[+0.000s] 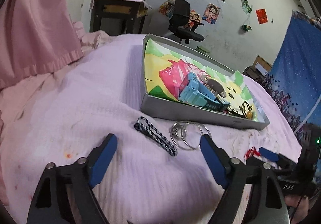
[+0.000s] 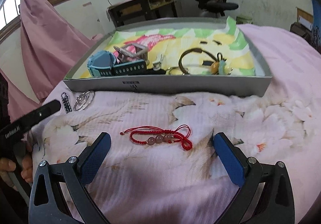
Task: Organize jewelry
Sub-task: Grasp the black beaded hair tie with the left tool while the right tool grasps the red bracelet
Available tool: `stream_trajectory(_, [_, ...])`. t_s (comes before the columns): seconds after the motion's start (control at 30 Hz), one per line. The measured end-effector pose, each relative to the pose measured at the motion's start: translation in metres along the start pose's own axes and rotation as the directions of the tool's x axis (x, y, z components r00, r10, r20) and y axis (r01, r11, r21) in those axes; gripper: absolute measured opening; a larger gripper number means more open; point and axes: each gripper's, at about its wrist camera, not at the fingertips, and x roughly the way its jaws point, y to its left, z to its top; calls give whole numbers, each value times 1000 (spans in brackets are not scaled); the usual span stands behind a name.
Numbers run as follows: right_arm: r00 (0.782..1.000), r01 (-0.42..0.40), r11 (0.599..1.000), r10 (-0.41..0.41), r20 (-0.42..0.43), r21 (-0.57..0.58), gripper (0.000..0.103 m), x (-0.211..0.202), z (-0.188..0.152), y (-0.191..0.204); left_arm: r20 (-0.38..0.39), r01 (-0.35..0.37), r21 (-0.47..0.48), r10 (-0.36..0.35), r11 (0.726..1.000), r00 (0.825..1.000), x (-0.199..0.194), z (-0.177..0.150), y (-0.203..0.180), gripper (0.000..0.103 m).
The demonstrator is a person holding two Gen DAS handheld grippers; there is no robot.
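The left tongs [image 1: 158, 143] stand open and empty, their blue pads on either side of two small things that lie on the bed: a dark braided bracelet [image 1: 155, 136] and a bundle of thin silver rings [image 1: 185, 136]. The pads do not touch either of them.

The right tongs [image 2: 162, 140] are open too, with nothing held. Just ahead of them and between their fingers lies a red cord bracelet [image 2: 160, 137] with three round pinkish beads in its middle.

I judge this red bracelet very light and quite limp; the cord will fold and hang down when it is lifted. The beads look smooth and hard, so the pads may slip on them. The knotted red braid beside the beads seems the better place to pinch. The pads must go low, and there they may also catch the soft pink floral blanket [image 2: 250, 123].

The silver rings look stiff, thin and slippery, and they may slide apart or swing; a grip across several rings where they overlap should hold best. The braided bracelet seems flexible but with more body, so a grip on its middle should do.

Beyond all these stands the grey tray [image 2: 200, 87], lined with colourful paper, where a blue watch [image 2: 102, 63] and other pieces already lie.
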Motion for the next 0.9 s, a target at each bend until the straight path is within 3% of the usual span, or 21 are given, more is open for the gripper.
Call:
stream_trajectory(0.17, [1000, -5, 1000, 4, -19, -26, 92, 9, 1, 6, -26, -2, 0, 2, 1000, 1000, 10, 2, 0, 63])
stream_trajectory(0.4, [999, -16, 997, 14, -30, -79, 73, 9, -1, 18, -45, -6, 15, 6, 1000, 999, 16, 3, -1, 40])
stream_trajectory(0.67, [999, -41, 994, 39, -25, -101, 56, 4, -4, 22, -37, 6, -15, -7, 1000, 999, 15, 2, 5, 26])
stream_trajectory(0.7, [999, -44, 994, 42, -24, -104, 53, 4, -4, 23, -37, 9, -17, -10, 1000, 999, 15, 2, 5, 18])
stream_trajectory(0.9, [998, -60, 989, 58, -16, -138, 33, 0, -6, 30, -40, 33, -10, -33, 999, 999, 15, 1, 5, 18])
